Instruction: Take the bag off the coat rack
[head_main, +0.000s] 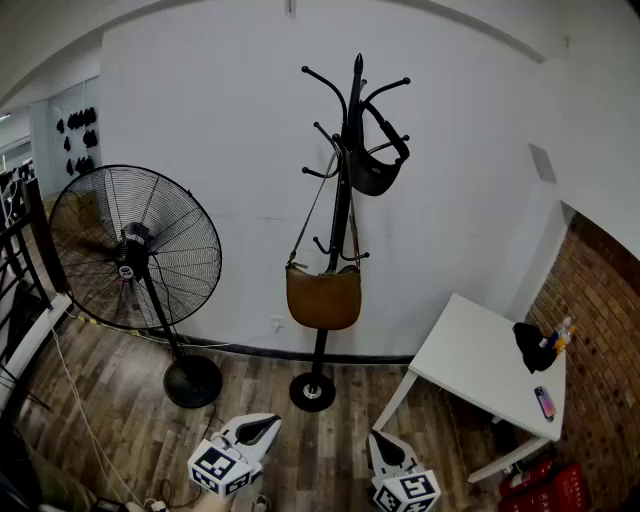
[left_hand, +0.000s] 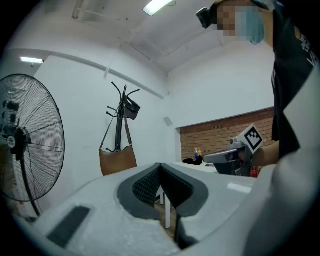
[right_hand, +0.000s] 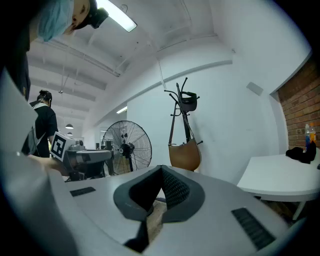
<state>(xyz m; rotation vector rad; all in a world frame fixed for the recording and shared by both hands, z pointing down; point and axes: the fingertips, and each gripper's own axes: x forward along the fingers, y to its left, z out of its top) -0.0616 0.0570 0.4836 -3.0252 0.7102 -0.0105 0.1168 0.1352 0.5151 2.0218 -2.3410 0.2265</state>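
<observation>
The left claw (head_main: 258, 430) and right claw (head_main: 388, 452) are sitting clenched and empty, low down, well apart from the brown bag (head_main: 323, 297) hanging on the coat rack (head_main: 345, 200). The approach looks barely begun. Next, I'd say, is reaching up and opening a claw.

Right claw (right_hand: 160, 175) sits low at frame centre, jaws closed together with nothing between the pads. At one o'clock from it, against the white wall, the coat rack (right_hand: 182, 112) stands upright with the brown bag (right_hand: 185, 155) hanging by its strap and a smaller dark bag (right_hand: 188, 102) hung near the top; a pedestal fan (right_hand: 127, 147) stands at eleven o'clock, left of the rack and apart from it. At three o'clock a white surface (right_hand: 280, 177) carries a dark item (right_hand: 299, 154) and bottles (right_hand: 309, 134) at its far end beside the brick wall (right_hand: 300, 97), and a person (right_hand: 44, 120) in dark clothing stands at nine o'clock.
</observation>
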